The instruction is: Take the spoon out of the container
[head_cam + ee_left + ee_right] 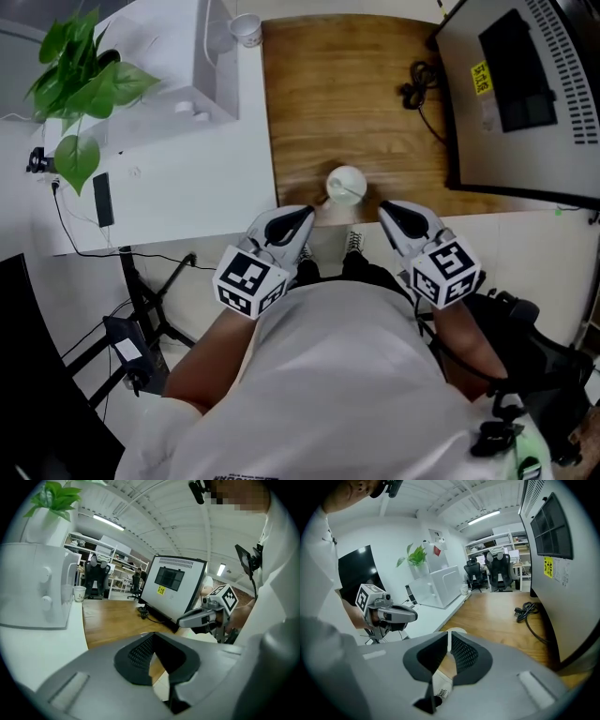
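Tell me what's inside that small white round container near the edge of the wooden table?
In the head view, the container shows a thin, darker streak across its inside, probably the spoon. The spoon's ends and the container's bottom are too small to make out.

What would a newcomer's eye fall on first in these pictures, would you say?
First, the two hand-held grippers with marker cubes, the left gripper and the right gripper, side by side at the near edge of the wooden table. Just beyond their tips stands a small white container, and a big grey cabinet with a dark screen fills the table's right side.
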`<state>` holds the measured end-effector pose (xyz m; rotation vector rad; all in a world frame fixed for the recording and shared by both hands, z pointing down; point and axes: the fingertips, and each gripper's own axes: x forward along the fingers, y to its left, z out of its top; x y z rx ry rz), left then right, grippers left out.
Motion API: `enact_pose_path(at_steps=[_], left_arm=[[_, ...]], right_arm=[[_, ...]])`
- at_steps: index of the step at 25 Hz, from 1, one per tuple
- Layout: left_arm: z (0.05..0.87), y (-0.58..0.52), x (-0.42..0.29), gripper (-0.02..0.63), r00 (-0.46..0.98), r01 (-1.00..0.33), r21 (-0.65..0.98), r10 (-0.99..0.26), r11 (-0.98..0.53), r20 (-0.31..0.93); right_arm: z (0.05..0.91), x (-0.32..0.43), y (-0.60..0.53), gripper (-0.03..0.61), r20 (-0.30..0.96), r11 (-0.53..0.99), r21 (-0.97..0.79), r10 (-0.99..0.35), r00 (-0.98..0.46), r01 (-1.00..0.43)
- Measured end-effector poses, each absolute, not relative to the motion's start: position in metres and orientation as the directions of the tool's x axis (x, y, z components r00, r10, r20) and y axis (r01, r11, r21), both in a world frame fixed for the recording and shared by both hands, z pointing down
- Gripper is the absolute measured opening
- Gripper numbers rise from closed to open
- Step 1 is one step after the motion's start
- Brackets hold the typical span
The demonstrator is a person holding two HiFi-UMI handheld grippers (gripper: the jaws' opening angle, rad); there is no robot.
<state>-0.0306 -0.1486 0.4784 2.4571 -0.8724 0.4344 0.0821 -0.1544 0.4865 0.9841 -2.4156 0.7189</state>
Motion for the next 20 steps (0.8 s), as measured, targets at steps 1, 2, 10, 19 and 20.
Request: enact_pose_path(at_steps=[1,2,10,19,20], left_arm=[[0.48,-0.149,-0.031,0.005,0.747,-0.652,0.344,-0.494,-0.675,0.446],[0.482,-0.15,-0.031,0.005,0.748,-0.65,0.346,-0.49,-0.676,0.447],[0.495,-0.156,-0.034,0.005,0.758,-0.639,0.378,-0.464,-0.67,0.458],[0.506,-0.163,-0.034,0.005,0.765,-0.627,0.4,-0.431,-0.669,0.479],[0.507,-0.163,-0.034,0.005,0.767,-0.624,0.403,-0.426,-0.67,0.479]], right_arm=[[0.488,0.081,-0.156,0.026,0.564,0.609,-0.3,-0.508,-0.651,-0.734],[0.49,0.081,-0.157,0.029,0.567,0.605,-0.3,-0.508,-0.648,-0.737],[0.507,0.08,-0.175,0.063,0.583,0.544,-0.327,-0.527,-0.618,-0.773],[0.529,0.072,-0.179,0.143,0.604,0.502,-0.38,-0.502,-0.619,-0.777],[0.532,0.073,-0.179,0.143,0.609,0.493,-0.381,-0.502,-0.614,-0.782]])
